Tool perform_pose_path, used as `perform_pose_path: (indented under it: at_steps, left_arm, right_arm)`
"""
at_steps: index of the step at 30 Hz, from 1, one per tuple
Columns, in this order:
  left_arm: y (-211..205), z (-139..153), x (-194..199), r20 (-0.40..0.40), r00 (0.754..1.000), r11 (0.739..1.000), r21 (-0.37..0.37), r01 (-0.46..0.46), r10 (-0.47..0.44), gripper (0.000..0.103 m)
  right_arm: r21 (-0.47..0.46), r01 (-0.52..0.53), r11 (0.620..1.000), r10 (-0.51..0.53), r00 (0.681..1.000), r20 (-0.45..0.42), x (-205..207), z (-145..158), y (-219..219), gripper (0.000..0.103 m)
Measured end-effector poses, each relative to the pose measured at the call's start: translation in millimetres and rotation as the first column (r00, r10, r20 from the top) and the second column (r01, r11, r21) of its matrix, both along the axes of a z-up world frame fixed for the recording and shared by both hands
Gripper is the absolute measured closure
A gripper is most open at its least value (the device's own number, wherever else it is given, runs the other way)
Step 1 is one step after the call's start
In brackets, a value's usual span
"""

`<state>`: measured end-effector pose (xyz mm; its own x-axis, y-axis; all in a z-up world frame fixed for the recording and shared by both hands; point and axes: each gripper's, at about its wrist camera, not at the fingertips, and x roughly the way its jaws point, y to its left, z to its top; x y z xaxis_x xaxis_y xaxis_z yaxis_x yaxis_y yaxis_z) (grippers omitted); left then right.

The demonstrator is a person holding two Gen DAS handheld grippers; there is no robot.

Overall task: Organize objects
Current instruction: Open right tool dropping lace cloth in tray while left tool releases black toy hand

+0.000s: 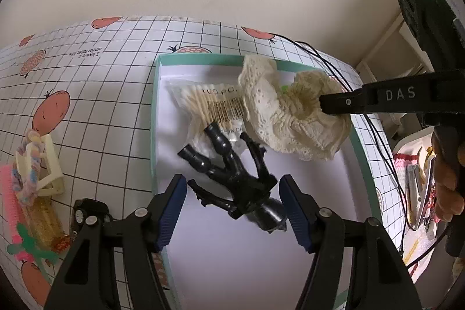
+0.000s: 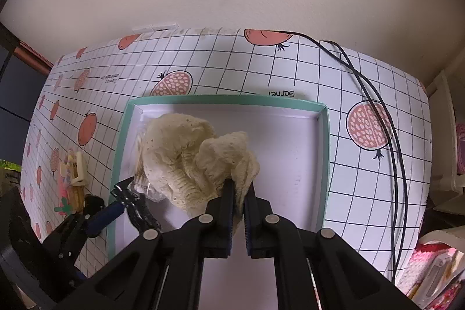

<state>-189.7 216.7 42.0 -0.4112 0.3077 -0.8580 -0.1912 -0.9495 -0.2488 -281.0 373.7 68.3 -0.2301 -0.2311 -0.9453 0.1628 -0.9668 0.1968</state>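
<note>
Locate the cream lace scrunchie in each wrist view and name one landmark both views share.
Left wrist: cream lace scrunchie at upper right of centre, pinched by the right gripper, over the box.
Right wrist: scrunchie at centre, clamped in the right gripper.
Shared landmark: the teal-rimmed box.

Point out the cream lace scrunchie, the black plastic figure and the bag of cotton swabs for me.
Cream lace scrunchie (image 2: 186,164), right wrist view, on its gathered middle.
Black plastic figure (image 1: 232,173), left wrist view, on its torso.
Clear bag of cotton swabs (image 1: 203,103), left wrist view, on the swab sticks above the barcode.
</note>
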Motion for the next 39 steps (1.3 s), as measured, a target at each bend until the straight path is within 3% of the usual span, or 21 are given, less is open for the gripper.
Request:
perform_pose_path:
  at_steps: [5, 20, 22, 23, 27, 31, 34, 36, 39]
  left_arm:
    - [-5.0, 6.9, 1.0, -0.010, 1.000, 1.000, 0.000, -0.005, 0.005, 0.036]
    - [-30.4, 30.1, -0.3, -0.066, 0.994, 0.997, 0.019, -0.081, 0.082, 0.036]
    - [-34.2, 29.1, -1.1, -0.063, 0.993, 0.995, 0.013, -0.100, 0.101, 0.036]
    - [-35.4, 28.5, -1.1, -0.060, 0.992, 0.994, 0.011, -0.107, 0.108, 0.036]
    - [-41.2, 25.7, -2.1, -0.055, 0.989, 0.991, -0.007, -0.137, 0.137, 0.035]
    - [-48.3, 23.8, -2.7, -0.052, 0.984, 0.985, -0.014, -0.170, 0.169, 0.028]
    - [-53.1, 23.1, -3.3, -0.053, 0.981, 0.982, -0.020, -0.187, 0.186, 0.026]
    - [-55.4, 22.8, -3.7, -0.056, 0.979, 0.980, -0.022, -0.197, 0.196, 0.018]
    - [-58.6, 22.5, -4.0, -0.056, 0.977, 0.978, -0.014, -0.209, 0.208, 0.018]
  right_arm:
    - [0.006, 0.001, 1.000, -0.001, 1.000, 0.000, 0.4, 1.9, 0.5, 0.079]
    - [-0.021, 0.017, 1.000, -0.017, 0.999, -0.040, 8.7, 20.8, 2.8, 0.078]
    - [-0.022, 0.021, 1.000, -0.021, 0.999, -0.035, 8.9, 19.6, 3.1, 0.061]
    - [-0.024, 0.023, 0.999, -0.023, 0.999, -0.034, 9.0, 19.0, 2.9, 0.057]
    - [-0.032, 0.019, 0.999, -0.020, 0.999, -0.033, 10.5, 17.1, 1.8, 0.056]
    - [-0.042, 0.020, 0.999, -0.022, 0.999, -0.038, 10.9, 17.2, 0.5, 0.040]
    - [-0.046, 0.021, 0.999, -0.023, 0.999, -0.044, 10.4, 18.8, -0.3, 0.036]
    - [-0.046, 0.022, 0.999, -0.025, 0.999, -0.048, 10.4, 19.5, -0.7, 0.033]
    - [-0.045, 0.024, 0.999, -0.026, 0.998, -0.050, 10.4, 20.1, -0.4, 0.030]
